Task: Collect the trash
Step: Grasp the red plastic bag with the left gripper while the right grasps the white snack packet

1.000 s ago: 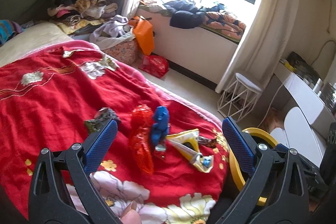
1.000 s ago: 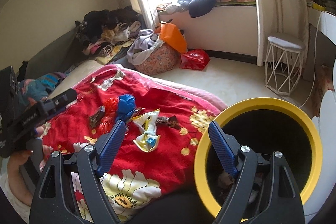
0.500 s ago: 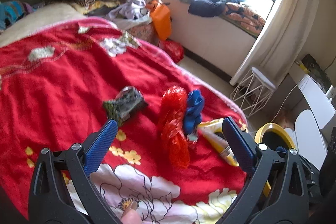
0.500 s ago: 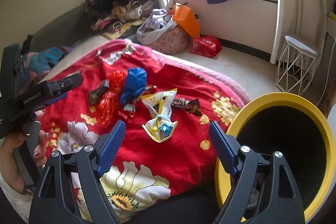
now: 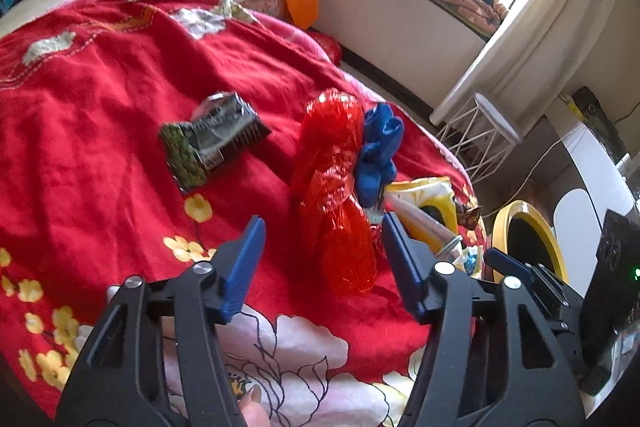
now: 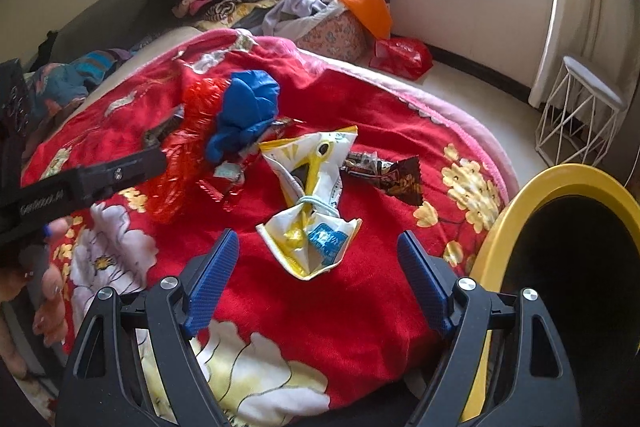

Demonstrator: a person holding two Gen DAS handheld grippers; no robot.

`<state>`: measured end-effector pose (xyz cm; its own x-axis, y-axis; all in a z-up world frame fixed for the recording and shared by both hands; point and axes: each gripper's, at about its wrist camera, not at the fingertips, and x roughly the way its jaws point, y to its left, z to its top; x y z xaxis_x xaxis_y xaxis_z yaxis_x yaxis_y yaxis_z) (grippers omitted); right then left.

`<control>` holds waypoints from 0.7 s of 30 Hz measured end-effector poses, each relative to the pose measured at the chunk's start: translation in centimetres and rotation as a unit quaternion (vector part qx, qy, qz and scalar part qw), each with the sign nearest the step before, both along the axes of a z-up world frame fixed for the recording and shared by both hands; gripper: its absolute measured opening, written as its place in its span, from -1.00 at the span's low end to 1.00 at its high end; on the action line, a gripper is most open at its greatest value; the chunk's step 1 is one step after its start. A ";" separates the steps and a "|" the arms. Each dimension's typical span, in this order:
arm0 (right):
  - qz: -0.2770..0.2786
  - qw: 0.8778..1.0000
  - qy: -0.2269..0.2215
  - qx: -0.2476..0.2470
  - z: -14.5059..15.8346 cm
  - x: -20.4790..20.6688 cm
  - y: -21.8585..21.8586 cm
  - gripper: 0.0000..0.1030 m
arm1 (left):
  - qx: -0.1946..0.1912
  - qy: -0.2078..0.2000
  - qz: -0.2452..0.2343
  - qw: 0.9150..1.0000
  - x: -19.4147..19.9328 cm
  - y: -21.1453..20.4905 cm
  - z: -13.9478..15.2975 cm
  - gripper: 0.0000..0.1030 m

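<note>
On the bedspread (image 6: 360,307) ahead of me, the mesh bag (image 5: 336,203) lies between my left gripper's (image 5: 322,255) spread jaws, with the crumpled bag (image 5: 378,151) touching its right side and the foil wrapper (image 5: 212,143) apart to its left. The tied snack bag (image 6: 312,207) lies just ahead of my right gripper (image 6: 318,267), with the candy wrapper (image 6: 384,171) just beyond it to the right. The bin (image 6: 560,187) stands off the bed's right edge, beside my right finger.
</note>
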<state>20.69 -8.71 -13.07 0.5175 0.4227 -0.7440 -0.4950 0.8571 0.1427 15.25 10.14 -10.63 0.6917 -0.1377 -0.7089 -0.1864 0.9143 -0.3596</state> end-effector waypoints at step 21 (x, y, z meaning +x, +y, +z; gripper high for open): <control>0.020 0.998 0.033 0.051 0.1 -1.5 -0.2 -0.44 | -0.010 -0.011 -0.008 1.000 -0.6 -0.3 0.6 -0.90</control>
